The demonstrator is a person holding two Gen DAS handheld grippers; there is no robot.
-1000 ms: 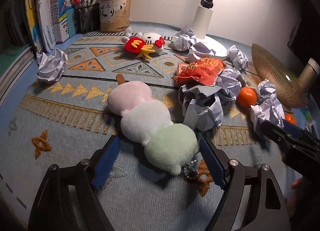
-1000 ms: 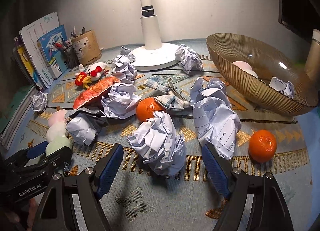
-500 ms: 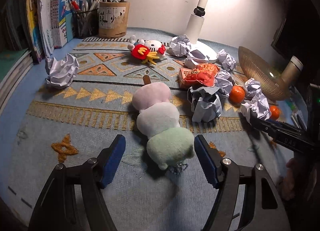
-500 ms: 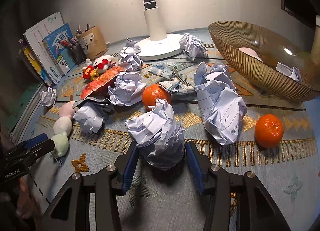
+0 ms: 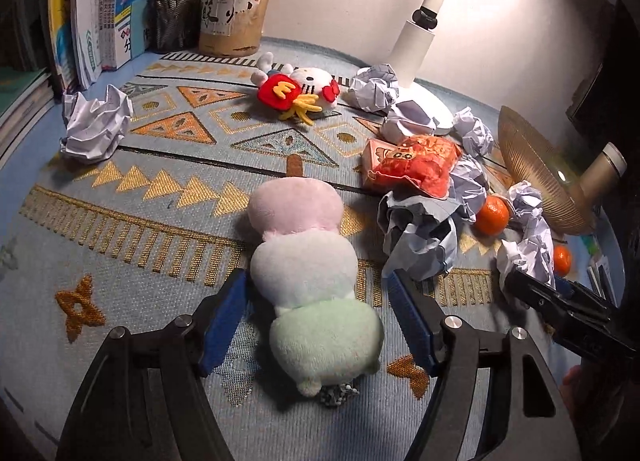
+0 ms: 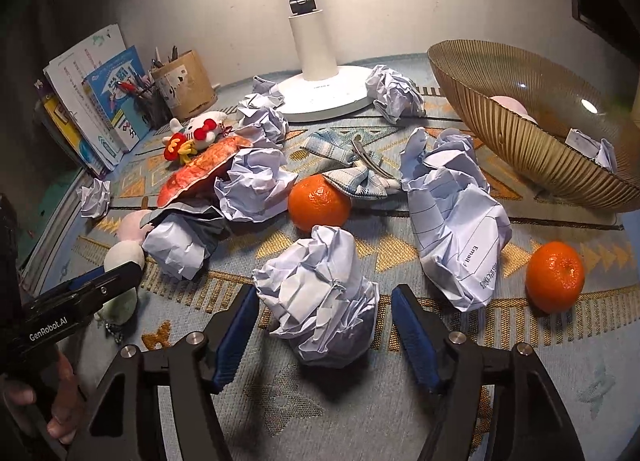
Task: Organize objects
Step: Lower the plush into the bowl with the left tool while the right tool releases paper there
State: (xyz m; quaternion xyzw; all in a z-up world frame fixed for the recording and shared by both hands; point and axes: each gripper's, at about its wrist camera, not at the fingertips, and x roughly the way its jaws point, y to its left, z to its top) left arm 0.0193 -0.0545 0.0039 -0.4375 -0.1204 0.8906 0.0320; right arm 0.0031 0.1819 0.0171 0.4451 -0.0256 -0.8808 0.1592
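— Between the blue-padded fingers point(image 5: 222, 317) of the left gripper point(image 5: 316, 315), what lay there?

— A soft plush skewer of three dumplings, pink, white and pale green point(image 5: 310, 273). It lay flat on the patterned blue woven mat point(image 5: 120, 221) covering the tabletop. The white middle ball and the green end sat inside the gap, the pink end pointed away, and a small beaded keychain point(image 5: 338, 393) trailed from the green end. Those fingers stood wide, with a slim space on either side of the plush.

— And the right gripper point(image 6: 322, 325)?

— Its fingers point(image 6: 412, 335) were also spread, bracketing a crumpled ball of white lined paper point(image 6: 320, 295) without clearly pressing it. I could not tell whether the left pad touched the paper.

— How did that paper look?

— Tightly wrinkled, upright on the mat, with an orange mandarin point(image 6: 318, 201) just behind it, a bigger crumpled sheet printed with "Email" point(image 6: 454, 221) to its right, and a second mandarin point(image 6: 554, 277) farther right, near the ribbed amber glass bowl point(image 6: 520, 133).
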